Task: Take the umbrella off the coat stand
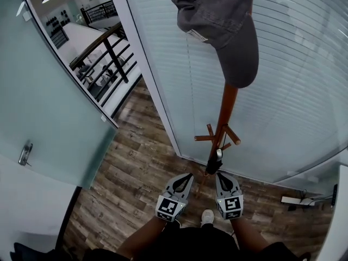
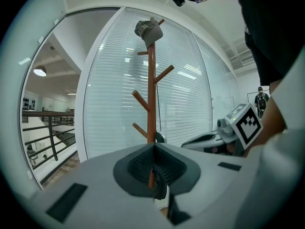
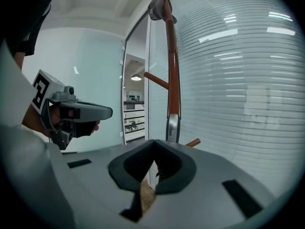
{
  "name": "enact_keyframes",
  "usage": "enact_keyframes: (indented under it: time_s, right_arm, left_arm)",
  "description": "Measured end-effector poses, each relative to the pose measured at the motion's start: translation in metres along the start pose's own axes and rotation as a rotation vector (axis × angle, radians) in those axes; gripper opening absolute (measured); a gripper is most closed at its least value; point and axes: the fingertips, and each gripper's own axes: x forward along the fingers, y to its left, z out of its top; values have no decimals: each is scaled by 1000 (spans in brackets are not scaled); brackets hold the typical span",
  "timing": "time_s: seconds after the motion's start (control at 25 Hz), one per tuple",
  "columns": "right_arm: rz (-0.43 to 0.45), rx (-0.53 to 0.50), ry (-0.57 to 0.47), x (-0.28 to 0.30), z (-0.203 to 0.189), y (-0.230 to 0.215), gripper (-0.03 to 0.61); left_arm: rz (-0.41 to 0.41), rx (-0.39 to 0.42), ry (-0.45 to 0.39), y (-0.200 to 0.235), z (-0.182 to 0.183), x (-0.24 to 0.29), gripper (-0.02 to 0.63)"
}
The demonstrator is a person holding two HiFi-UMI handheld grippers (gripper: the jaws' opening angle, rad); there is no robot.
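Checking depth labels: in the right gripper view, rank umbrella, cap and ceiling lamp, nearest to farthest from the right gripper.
1. Umbrella: straight ahead, low on the stand.
2. Cap: on the stand's top, high up.
3. Ceiling lamp: left of the stand, in the room beyond.

cap [image 1: 217,20] cropped above, coat stand [image 1: 228,105] top hidden

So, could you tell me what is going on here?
A person faces a wooden coat stand, a gripper in each hand. The left gripper and right gripper are both shut and empty, just short of it. A grey cap tops the stand; what is likely the umbrella hangs low on it, untouched.
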Motion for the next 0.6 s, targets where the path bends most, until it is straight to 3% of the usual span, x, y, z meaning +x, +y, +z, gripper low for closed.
enact_keyframes:
  time_s: [0.28,0.6]
  right_arm:
    - [-39,3,41,14,-39,0,8]
    - [-90,47,132,39,-81,-14,163]
  left_arm:
    - [-2,1,27,14,-8,-7,14]
    - [2,-19,80,26,-29,-10,14]
